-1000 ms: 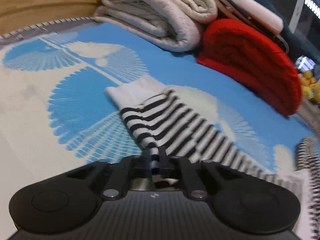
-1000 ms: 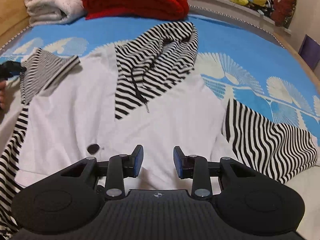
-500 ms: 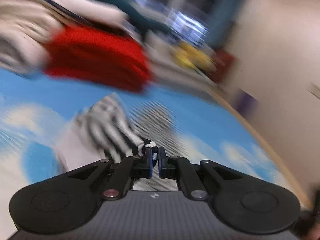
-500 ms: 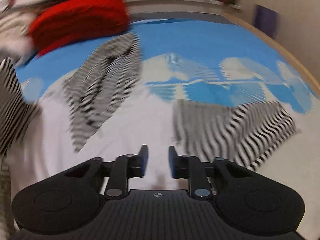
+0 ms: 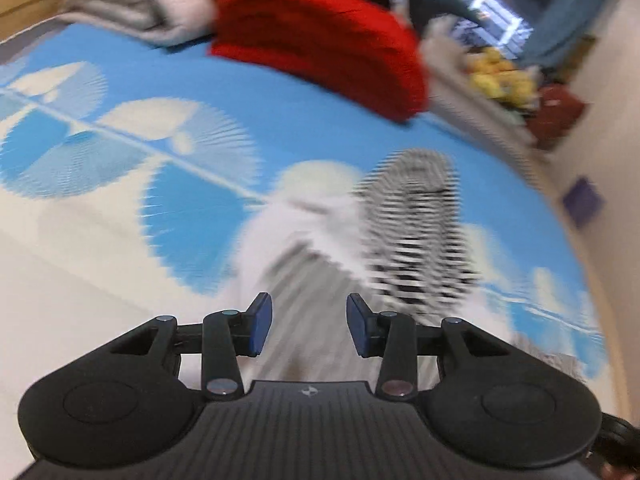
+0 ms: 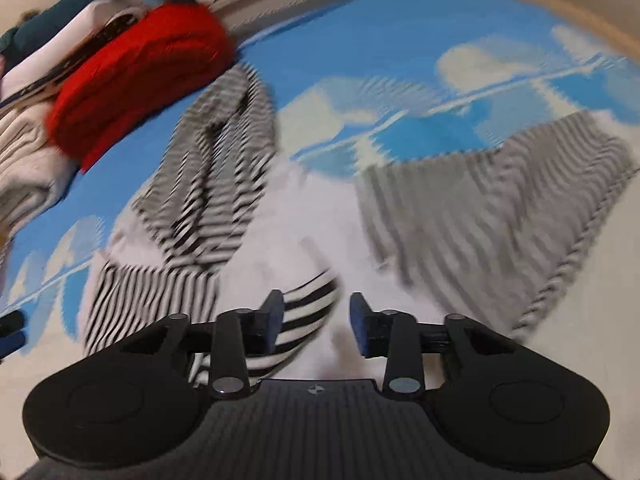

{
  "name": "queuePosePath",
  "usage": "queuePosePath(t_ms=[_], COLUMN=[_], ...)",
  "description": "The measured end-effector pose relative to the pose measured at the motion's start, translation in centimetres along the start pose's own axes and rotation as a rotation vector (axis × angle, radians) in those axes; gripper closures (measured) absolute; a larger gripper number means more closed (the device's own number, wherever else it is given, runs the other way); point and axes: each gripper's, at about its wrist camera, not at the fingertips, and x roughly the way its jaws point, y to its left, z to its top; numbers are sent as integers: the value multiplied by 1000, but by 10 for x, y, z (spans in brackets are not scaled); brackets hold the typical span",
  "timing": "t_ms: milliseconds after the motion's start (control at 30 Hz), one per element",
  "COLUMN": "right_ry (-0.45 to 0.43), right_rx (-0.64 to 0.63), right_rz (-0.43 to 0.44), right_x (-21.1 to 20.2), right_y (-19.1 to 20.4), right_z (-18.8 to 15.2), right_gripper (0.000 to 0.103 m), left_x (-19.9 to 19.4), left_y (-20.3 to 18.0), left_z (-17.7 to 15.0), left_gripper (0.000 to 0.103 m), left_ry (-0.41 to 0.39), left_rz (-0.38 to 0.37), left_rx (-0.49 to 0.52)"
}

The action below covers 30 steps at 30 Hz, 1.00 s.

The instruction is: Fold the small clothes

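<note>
A small white hoodie with black-and-white striped hood and sleeves lies on the blue-and-white bedspread. Its left sleeve is folded in across the body, and its striped cuff lies just below my right gripper, whose jaws are opening with nothing pressed between the pads. The other striped sleeve spreads to the right. In the left wrist view the hoodie and hood are blurred ahead of my left gripper, whose jaws are opening and hold nothing.
A folded red knit and a folded cream blanket lie at the head of the bed. Yellow plush toys sit on a ledge beyond. The bed's wooden edge curves round at the right.
My left gripper has carried the striped sleeve across onto the hoodie and let it go, its jaws now apart. The right gripper narrowed, widened again and rolled, tilting its view.
</note>
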Motion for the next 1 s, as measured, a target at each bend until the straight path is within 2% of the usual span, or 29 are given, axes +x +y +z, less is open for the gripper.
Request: queuePosePath(t_ms=[67,167,267,333,367,433,500,533,600,667,700,733,800,833,867,900,933,1000], right_ry=[22,37,55,73,77,67,55,40,-40,-140,-209,-315,-516,-588,-610,-591,-512,-290], right_rx=[-29,-97,-218,-335,-399,-470,-461,-447,-411,-349,-312,-271,-226,-205,-179,-131,-61,73], right_rz=[18,29,11,-45,-94,-163,-148,-137,-108,-32,36,129,250,259,234,183,109,5], right_x=[14,36,59,73,80,87,84,79,63,41,25,2,-37,-50,-55,-52,-40,-5], right_y=[14,40,69,87,94,99,99,98,95,94,93,90,81,75,70,61,48,21], right_z=[-3,-7,-12,-20,-26,-33,-32,-30,-21,-8,-1,6,8,7,6,5,4,-1], right_gripper=[57,50,47,47,50,65,92,94,96,96,96,96,96,96,96,96,96,93], left_x=[15,19,18,22,30,41,54,61,74,80,82,81,63,48,33,20,15,27], left_y=[16,29,28,25,26,26,30,32,33,32,30,29,31,32,32,30,30,36], left_z=[13,16,14,11,10,3,-2,-4,-7,-7,-7,-4,7,15,21,26,26,17], left_gripper=[58,58,58,57,57,57,57,57,57,61,88,100,100,100,100,100,100,100], left_ry=[31,61,77,98,121,150,173,186,214,220,222,205,135,82,29,-11,-10,85], left_rz=[41,25,25,29,28,27,17,20,38,23,12,27,46,31,15,14,27,59], left_rx=[-26,-69,-42,-4,15,26,25,20,14,13,23,41,19,0,-4,12,31,32])
